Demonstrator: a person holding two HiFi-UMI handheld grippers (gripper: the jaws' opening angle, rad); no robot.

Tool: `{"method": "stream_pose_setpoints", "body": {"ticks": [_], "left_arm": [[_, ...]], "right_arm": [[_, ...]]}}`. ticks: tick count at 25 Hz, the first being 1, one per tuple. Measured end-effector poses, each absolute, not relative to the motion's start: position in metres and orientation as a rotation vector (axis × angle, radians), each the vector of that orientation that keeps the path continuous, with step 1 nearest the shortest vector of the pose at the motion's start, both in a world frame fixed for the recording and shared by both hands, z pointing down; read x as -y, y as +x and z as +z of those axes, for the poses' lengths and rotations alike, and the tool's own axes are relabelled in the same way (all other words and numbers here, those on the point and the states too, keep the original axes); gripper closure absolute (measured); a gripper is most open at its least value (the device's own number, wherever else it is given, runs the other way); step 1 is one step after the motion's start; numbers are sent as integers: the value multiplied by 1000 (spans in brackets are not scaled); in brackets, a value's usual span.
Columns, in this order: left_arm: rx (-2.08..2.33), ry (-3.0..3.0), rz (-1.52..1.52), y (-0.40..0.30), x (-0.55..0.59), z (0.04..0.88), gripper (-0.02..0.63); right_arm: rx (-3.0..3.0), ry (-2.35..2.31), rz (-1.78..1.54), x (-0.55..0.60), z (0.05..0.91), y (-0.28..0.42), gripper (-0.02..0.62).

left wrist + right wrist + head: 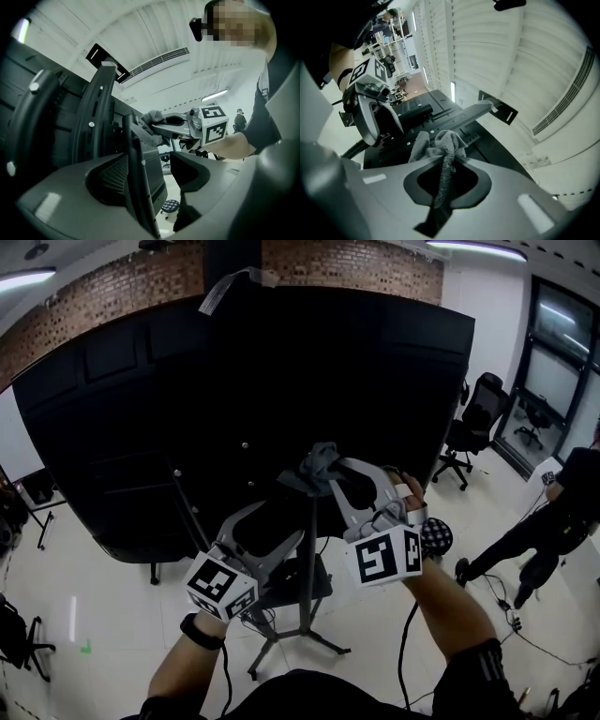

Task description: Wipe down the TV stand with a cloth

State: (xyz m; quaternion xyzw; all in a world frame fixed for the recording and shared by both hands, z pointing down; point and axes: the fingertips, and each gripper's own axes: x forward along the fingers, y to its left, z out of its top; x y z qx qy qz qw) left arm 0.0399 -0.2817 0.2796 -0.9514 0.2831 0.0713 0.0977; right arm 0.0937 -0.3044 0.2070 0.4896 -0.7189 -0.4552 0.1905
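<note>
Right gripper (446, 171) clamped on grey cloth (440, 143) atop the TV stand post (310, 559), left gripper (154, 176) jaws apart astride it, ungripped; I judge hard wiping may rock the unsteadied stand.

Cloth (439, 140) grey. My right gripper (445, 158), my left gripper (292, 544) light grey, marker cube (387, 557) on each black-and-white squares. TV stand (310, 563) black, TV back (234, 381) black. Wall (356, 263) red-brown brick. Floor (103, 596) off-white. Stool seat (435, 536) black with white dots
</note>
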Motion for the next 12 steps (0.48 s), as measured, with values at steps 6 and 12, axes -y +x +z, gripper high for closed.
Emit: {"method": "stream_pose_setpoints", "body": {"ticks": [6, 12], "left_arm": [[-799, -2792, 217, 75, 285, 262, 304], [-805, -2789, 189, 96, 290, 263, 304]], "right_arm": [[2008, 1399, -1234, 343, 206, 122, 575], [1975, 1334, -1266, 381, 219, 120, 575]]}}
